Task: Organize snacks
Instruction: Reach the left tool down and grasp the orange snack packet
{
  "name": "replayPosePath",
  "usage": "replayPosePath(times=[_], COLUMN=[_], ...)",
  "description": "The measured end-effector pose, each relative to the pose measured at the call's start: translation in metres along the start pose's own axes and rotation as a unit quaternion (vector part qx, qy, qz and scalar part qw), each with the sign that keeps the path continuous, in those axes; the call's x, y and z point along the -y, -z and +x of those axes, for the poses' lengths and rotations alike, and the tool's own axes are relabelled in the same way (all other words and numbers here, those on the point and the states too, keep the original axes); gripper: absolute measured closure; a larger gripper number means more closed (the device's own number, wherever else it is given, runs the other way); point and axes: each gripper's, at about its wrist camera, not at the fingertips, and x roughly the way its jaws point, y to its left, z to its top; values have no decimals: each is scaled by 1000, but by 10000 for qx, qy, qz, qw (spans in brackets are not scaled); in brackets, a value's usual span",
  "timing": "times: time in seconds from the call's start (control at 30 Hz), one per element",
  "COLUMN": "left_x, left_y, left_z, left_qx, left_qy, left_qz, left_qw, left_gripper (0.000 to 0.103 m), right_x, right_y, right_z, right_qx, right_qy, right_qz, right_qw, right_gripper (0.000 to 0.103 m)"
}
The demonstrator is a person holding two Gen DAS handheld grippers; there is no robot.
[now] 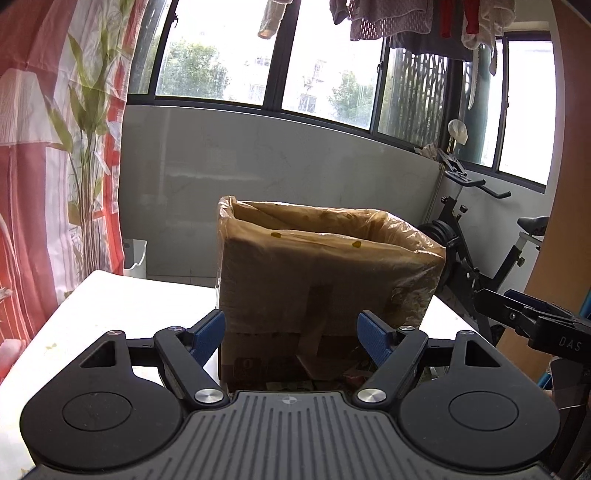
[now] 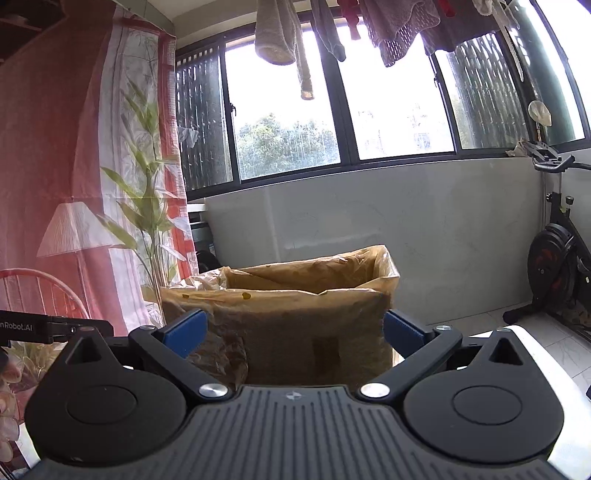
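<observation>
A brown cardboard box (image 1: 325,280) lined with a clear plastic bag stands on the white table (image 1: 110,310); it also shows in the right wrist view (image 2: 295,325). Its inside is hidden. My left gripper (image 1: 291,334) is open and empty, its blue pads on either side of the box's near face, close in front of it. My right gripper (image 2: 293,330) is open and empty, also facing the box at close range. The right gripper's body shows at the right edge of the left wrist view (image 1: 535,321). Snack packets (image 1: 351,376) show dimly at the box's foot.
A red and white curtain with a plant print (image 1: 55,147) hangs on the left. An exercise bike (image 1: 480,251) stands to the right beyond the table. A white bin (image 1: 135,258) sits on the floor behind. Laundry (image 2: 280,33) hangs above the windows.
</observation>
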Motion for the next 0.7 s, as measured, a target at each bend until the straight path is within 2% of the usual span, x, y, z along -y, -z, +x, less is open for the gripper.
replayPosePath(times=[0.17,0.37,0.53,0.7], left_x=[1,0,2,0], left_y=[35,70,95,108], left_z=[10,31,41,47], left_qx=[-306,-808,-1262,-1434], left_qy=[71,62,199,278], left_qz=[-176,-221,-354,-624], left_qw=[9994,9965,9912,9873], left_gripper=[22,22,22,22], right_x=[8,9,21,33], right_y=[31,62,94,111], right_z=[-7,-14,-12,-10], right_qx=[-323,-445,-832,-1078], right_qy=[-100,235,362,559], right_qz=[255,-70,46,82], right_qw=[9991,9987,9959,9926], right_gripper=[0,0,0,0])
